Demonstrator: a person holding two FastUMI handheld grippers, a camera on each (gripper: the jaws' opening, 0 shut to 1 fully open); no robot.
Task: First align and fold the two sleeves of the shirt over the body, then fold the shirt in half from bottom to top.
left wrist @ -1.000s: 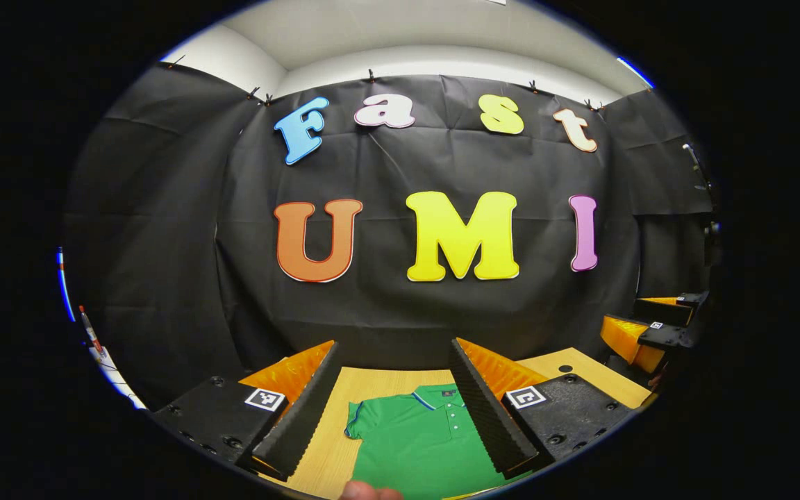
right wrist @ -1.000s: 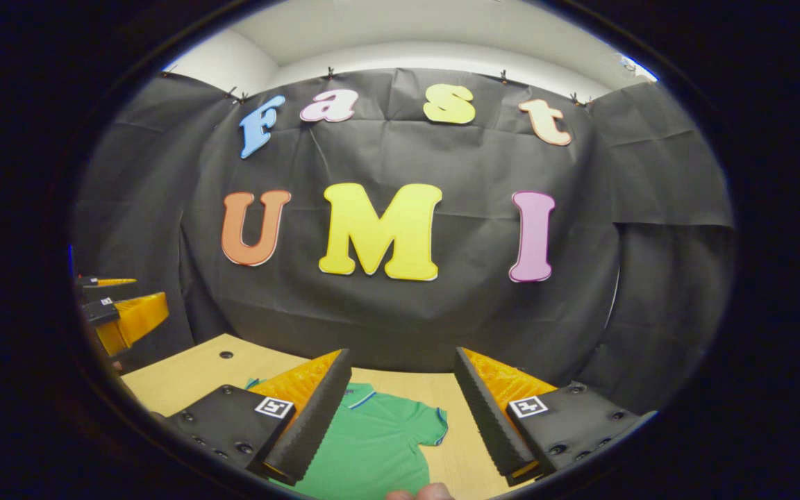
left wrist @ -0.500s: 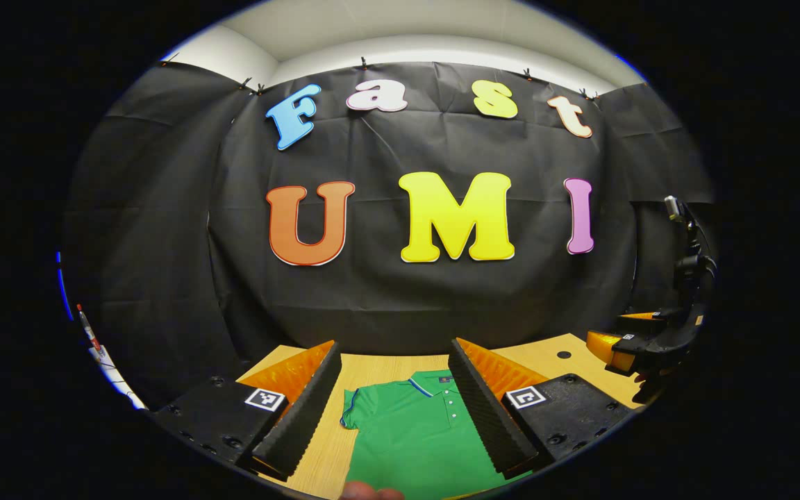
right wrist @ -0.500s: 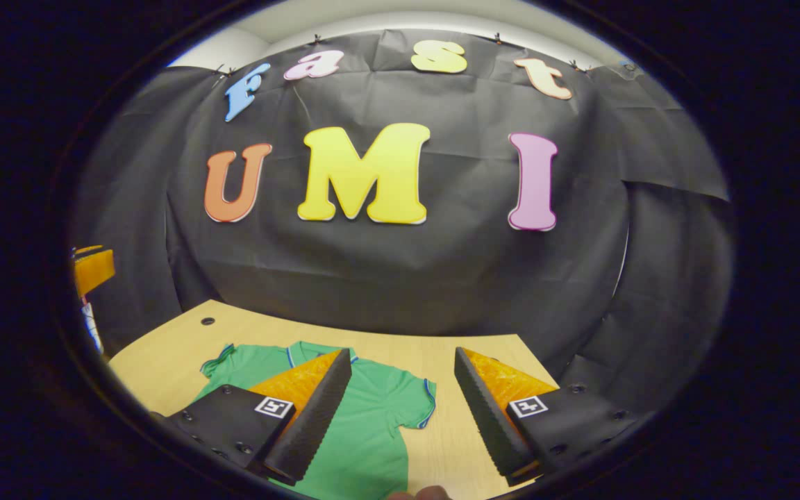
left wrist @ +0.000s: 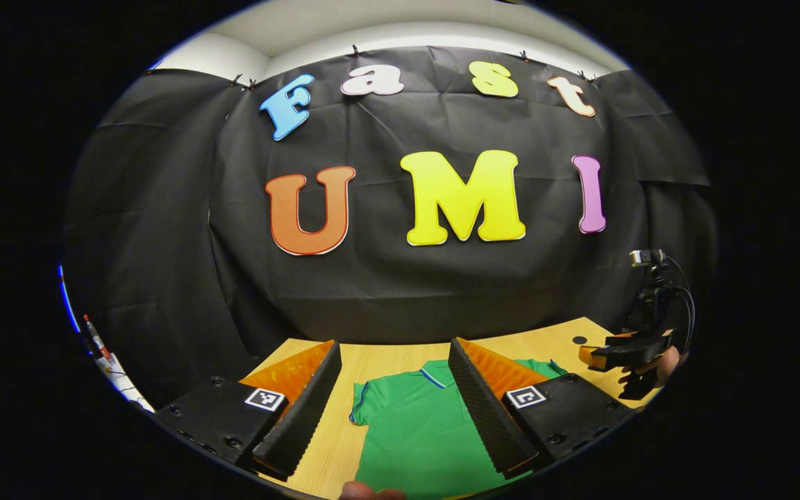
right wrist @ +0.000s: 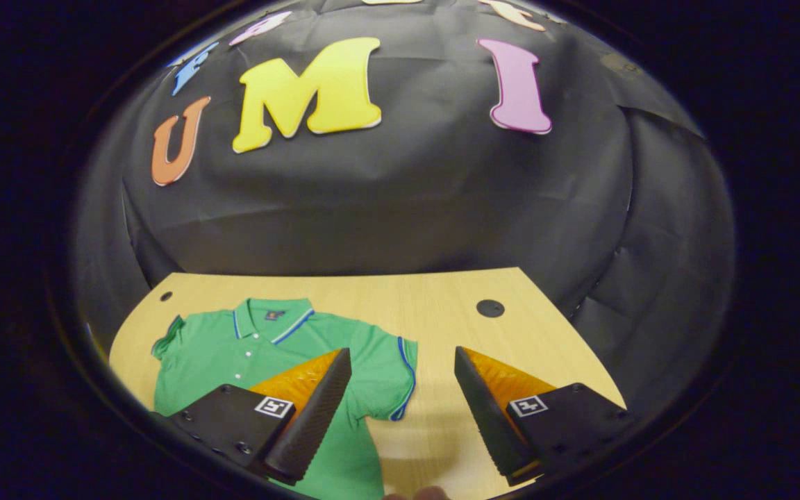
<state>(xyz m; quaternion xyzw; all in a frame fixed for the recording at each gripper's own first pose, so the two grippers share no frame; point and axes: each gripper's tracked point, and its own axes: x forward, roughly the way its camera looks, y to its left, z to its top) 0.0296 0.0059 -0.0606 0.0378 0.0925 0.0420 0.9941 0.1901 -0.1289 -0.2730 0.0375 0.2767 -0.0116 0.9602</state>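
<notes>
Right gripper view | right hand-held gripper (right wrist: 402, 389) now tips down over the shirt's (right wrist: 261, 347) right sleeve (right wrist: 389, 375), wide open, holding nothing | left hand-held gripper (left wrist: 393, 389) wide open, empty | shirt flat on desk (right wrist: 442, 298), unfolded | sleeve folds come next

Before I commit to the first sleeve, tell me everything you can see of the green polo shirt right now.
The green polo shirt lies flat, front up, on the light wooden table, collar toward the booth wall. It looks like soft knit, with blue-and-white trim on the collar, blue edging on the short sleeves, a buttoned placket and a small chest mark. Both sleeves are spread out, unfolded. The open right hand-held gripper hangs over its sleeve edge; the open left hand-held gripper frames its collar and other sleeve. Neither grips it.
</notes>
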